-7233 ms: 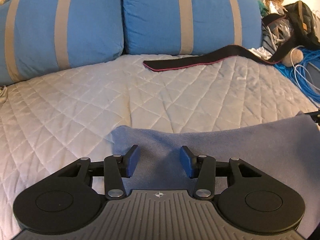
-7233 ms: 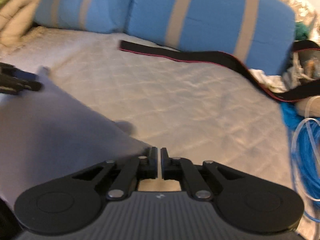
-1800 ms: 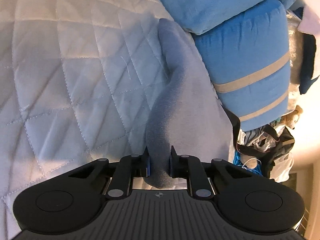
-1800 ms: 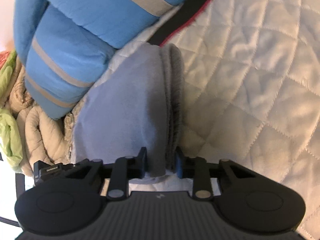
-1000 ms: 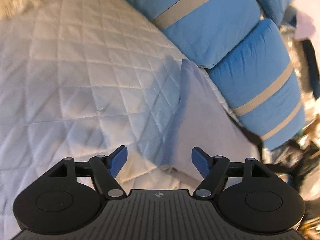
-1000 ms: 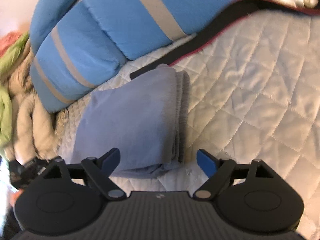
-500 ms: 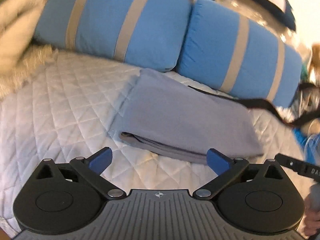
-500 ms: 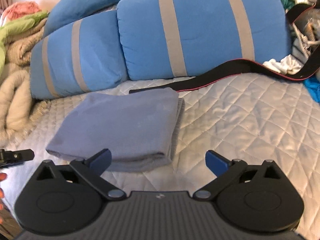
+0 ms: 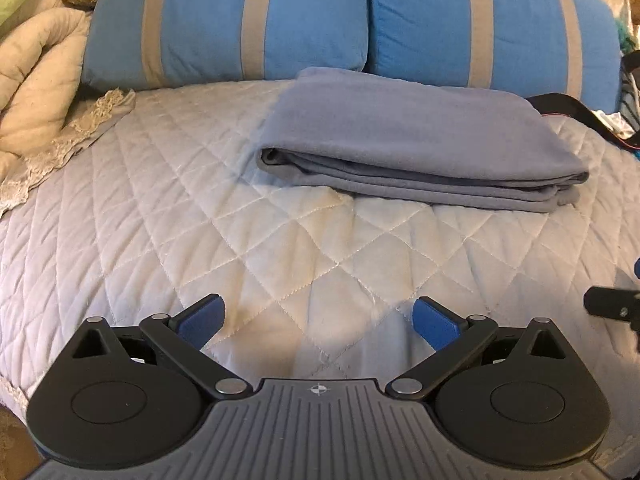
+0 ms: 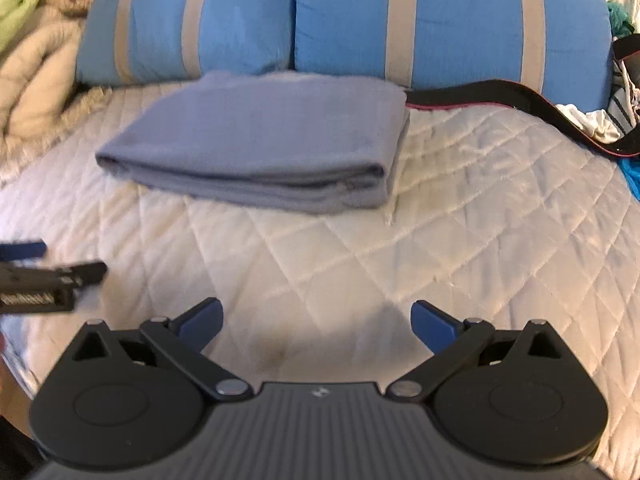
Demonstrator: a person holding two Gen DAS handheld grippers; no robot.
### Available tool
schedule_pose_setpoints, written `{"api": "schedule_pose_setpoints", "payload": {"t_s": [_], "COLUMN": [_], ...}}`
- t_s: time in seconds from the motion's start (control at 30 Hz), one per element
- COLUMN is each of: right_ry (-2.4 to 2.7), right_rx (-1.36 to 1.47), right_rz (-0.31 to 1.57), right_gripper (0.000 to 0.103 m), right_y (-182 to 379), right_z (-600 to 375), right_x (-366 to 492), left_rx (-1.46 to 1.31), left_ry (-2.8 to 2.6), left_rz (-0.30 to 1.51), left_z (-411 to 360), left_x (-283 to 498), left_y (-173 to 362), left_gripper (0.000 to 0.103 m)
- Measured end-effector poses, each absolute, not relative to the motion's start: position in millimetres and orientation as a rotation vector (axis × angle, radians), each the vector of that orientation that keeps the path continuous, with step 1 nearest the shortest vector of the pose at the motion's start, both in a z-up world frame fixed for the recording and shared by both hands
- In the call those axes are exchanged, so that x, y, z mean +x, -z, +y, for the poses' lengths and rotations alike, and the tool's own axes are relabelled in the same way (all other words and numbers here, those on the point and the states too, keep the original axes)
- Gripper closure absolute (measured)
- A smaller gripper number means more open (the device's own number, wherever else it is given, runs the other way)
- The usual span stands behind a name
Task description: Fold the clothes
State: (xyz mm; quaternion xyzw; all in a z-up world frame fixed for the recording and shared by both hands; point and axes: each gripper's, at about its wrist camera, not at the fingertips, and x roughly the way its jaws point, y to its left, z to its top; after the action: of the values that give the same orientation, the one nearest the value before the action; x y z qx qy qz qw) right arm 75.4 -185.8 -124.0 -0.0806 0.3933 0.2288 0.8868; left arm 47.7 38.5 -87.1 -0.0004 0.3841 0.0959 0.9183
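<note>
Two grippers are hovering over a quilted bed (image 9: 120, 216) with their blue pads spread wide and nothing between them. At ten o'clock in the left wrist view, a beige comforter (image 9: 36, 80) is bunching beside two blue striped pillows (image 9: 240, 20). The left gripper (image 9: 318, 318) is pointing toward twelve o'clock, where the folded grey cloth (image 9: 408, 136) is lying flat on the bed, its far edge touching the pillows and its stacked layers facing the camera. At three o'clock a black strap (image 9: 560, 106) is trailing away from the cloth's far corner. In the right wrist view, the right gripper (image 10: 316, 320) is likewise gaping empty, with the cloth sitting at eleven o'clock, well apart from its fingers, and the left gripper's tip poking in at nine o'clock.

The fold is looking finished, so the step in hand is likely a clean retreat or one more halving. Done well, any further fold would mean pinching both near corners through all layers together, lifting evenly so the stack is not sliding, and keeping clear of the strap.
</note>
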Motion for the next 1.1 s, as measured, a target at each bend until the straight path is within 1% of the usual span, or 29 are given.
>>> {"api": "schedule_pose_setpoints", "payload": {"t_s": [0.1,0.63,1.1], "right_ry": [-0.443,-0.378,-0.378], "right_rx": [-0.21,-0.222,-0.225], "right_rz": [0.855,0.816,0.822], "right_gripper": [0.0,0.0,0.0], "right_y": [132.2,134.7,133.8], "right_z": [-182.1,-176.5,-176.8], "right_x": [77.0,65.4,65.8], "left_rx": [-0.007,0.006,0.0], "left_ry": [-0.199,-0.268,-0.285], "left_rz": [0.776,0.776,0.771], "left_z": [40.5,29.5,27.1], "left_x": [46.0,49.4,49.4], "left_y": [91.4,93.6,95.0], "left_gripper": [0.0,0.0,0.0]}}
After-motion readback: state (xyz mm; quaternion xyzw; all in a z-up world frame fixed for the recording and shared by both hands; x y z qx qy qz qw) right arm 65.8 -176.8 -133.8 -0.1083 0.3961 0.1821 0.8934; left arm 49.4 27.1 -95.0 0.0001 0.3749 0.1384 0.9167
